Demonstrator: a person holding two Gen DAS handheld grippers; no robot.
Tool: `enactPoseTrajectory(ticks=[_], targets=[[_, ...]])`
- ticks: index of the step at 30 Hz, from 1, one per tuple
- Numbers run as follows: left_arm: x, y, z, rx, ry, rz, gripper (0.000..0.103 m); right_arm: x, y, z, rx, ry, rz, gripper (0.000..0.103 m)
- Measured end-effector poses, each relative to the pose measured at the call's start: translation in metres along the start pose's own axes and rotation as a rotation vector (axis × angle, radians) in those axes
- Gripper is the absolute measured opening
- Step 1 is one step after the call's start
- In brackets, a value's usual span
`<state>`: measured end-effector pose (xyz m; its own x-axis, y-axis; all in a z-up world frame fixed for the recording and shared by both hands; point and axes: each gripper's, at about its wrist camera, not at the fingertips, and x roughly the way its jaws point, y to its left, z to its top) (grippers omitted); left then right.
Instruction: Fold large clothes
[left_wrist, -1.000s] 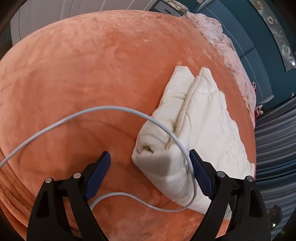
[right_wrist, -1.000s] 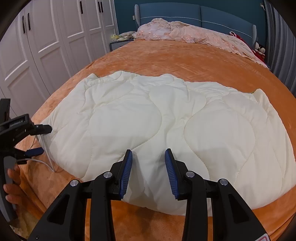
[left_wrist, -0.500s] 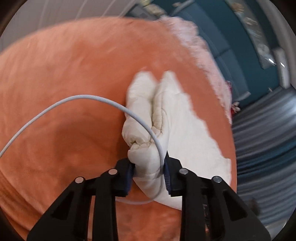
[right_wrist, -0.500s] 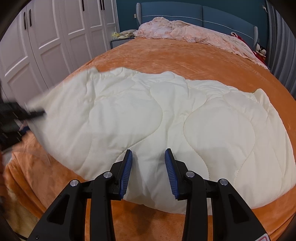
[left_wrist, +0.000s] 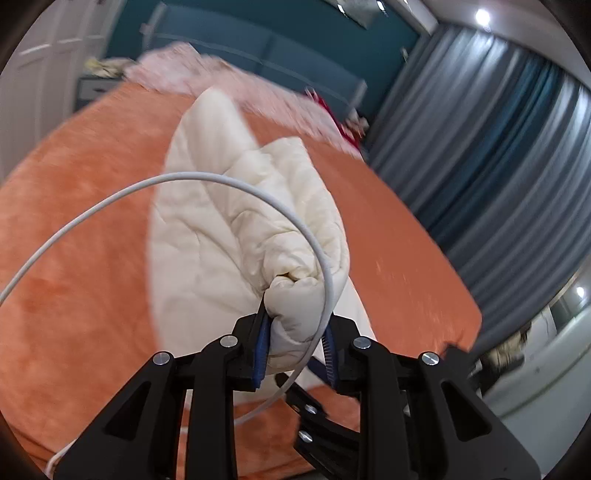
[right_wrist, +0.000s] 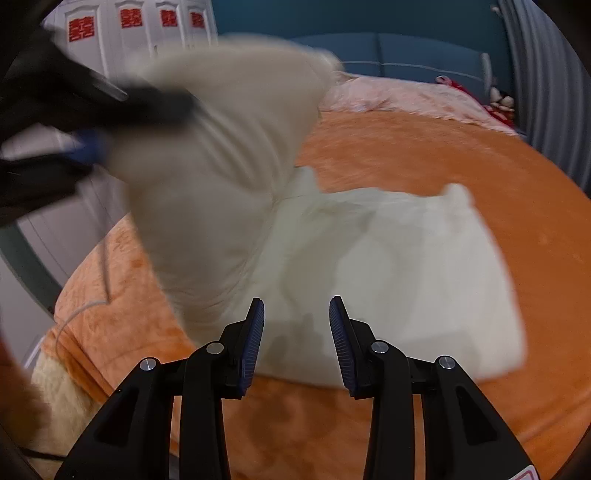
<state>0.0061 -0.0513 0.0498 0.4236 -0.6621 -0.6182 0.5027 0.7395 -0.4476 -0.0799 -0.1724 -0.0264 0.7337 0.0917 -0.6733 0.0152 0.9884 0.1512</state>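
Lifted off the orange bedspread (left_wrist: 74, 258), the cream quilt (left_wrist: 207, 236) corner is clamped by the left gripper (left_wrist: 295, 343), starting a fold, while the right gripper (right_wrist: 297, 343) is held open and empty.

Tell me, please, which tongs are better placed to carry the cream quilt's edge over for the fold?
Left. The left tongs already clamp a bunched corner of the cream quilt and hold it lifted off the orange bedspread. The right tongs are open and empty.

Red double-happiness characters (囍) stand on the white wardrobe doors (right_wrist: 147, 33) at about eleven o'clock in the right wrist view, one per door panel, four showing. No other text is readable.
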Motion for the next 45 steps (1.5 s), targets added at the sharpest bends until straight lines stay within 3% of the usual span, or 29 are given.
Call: enactPoseTrajectory(ticks=[2,5,6,8,10,11,12,15,17,23,26,28,29,30,31,33,35,36,38,39,42,45], targets=[[0.039,-0.010,-0.005,0.016,0.091,-0.009,0.024,-0.018,-0.016,-0.012,-0.009,-0.006,-0.044,0.046],[0.089,-0.017,-0.021,0.034,0.219,0.005,0.027,-0.032,-0.036,-0.024,0.019,0.012,-0.073,0.046],[0.099,-0.018,-0.028,0.034,0.244,0.015,0.028,-0.035,-0.041,-0.027,0.036,0.010,-0.081,0.047],[0.090,-0.019,-0.029,0.024,0.220,0.020,0.032,-0.044,-0.053,-0.025,0.079,-0.007,-0.089,0.047],[0.064,-0.023,-0.024,0.034,0.167,-0.007,0.053,-0.053,-0.062,-0.016,0.122,-0.044,-0.077,0.050],[0.048,-0.022,-0.020,0.029,0.134,-0.004,0.070,-0.057,-0.064,-0.010,0.135,-0.066,-0.065,0.054],[0.036,-0.018,-0.021,0.029,0.099,0.020,0.079,-0.059,-0.065,-0.006,0.141,-0.079,-0.055,0.054],[0.026,-0.013,-0.024,0.068,0.098,0.109,0.078,-0.065,-0.053,0.016,0.141,-0.138,0.011,0.058],[0.026,-0.004,-0.029,0.034,0.112,0.128,0.077,-0.060,-0.042,0.032,0.131,-0.156,0.055,0.064],[-0.004,0.034,-0.057,-0.065,0.165,0.201,0.078,-0.013,-0.017,0.039,0.075,-0.029,0.049,0.063],[-0.014,0.061,-0.076,-0.162,0.296,0.237,0.078,0.002,-0.021,0.037,0.088,0.008,0.011,0.042],[-0.019,0.079,-0.094,-0.246,0.405,0.230,0.077,0.006,-0.027,0.033,0.105,0.028,0.009,0.037],[-0.020,0.082,-0.100,-0.272,0.436,0.214,0.076,0.007,-0.030,0.030,0.117,0.039,0.009,0.035],[-0.021,0.085,-0.106,-0.304,0.469,0.178,0.066,0.008,-0.033,0.029,0.119,0.045,0.007,0.033],[-0.021,0.082,-0.111,-0.346,0.508,0.087,0.060,0.008,-0.035,0.027,0.116,0.052,0.003,0.032],[-0.021,0.074,-0.114,-0.378,0.546,-0.047,0.025,0.008,-0.038,0.024,0.109,0.058,-0.003,0.028],[-0.021,0.060,-0.102,-0.397,0.507,-0.196,0.020,0.008,-0.036,0.022,0.095,0.058,-0.013,0.026],[-0.020,0.055,-0.092,-0.404,0.449,-0.257,0.020,0.010,-0.035,0.021,0.089,0.056,-0.019,0.025],[-0.017,0.049,-0.071,-0.410,0.361,-0.302,0.020,0.011,-0.037,0.018,0.085,0.062,-0.035,0.022],[-0.014,0.047,-0.058,-0.396,0.301,-0.296,0.020,0.011,-0.038,0.017,0.087,0.064,-0.037,0.020],[0.000,0.042,-0.027,-0.325,0.182,-0.177,0.013,0.007,-0.039,0.015,0.091,0.066,-0.049,0.017],[0.024,0.052,-0.010,-0.314,0.142,-0.075,0.008,0.001,-0.045,0.012,0.102,0.060,-0.078,0.013]])
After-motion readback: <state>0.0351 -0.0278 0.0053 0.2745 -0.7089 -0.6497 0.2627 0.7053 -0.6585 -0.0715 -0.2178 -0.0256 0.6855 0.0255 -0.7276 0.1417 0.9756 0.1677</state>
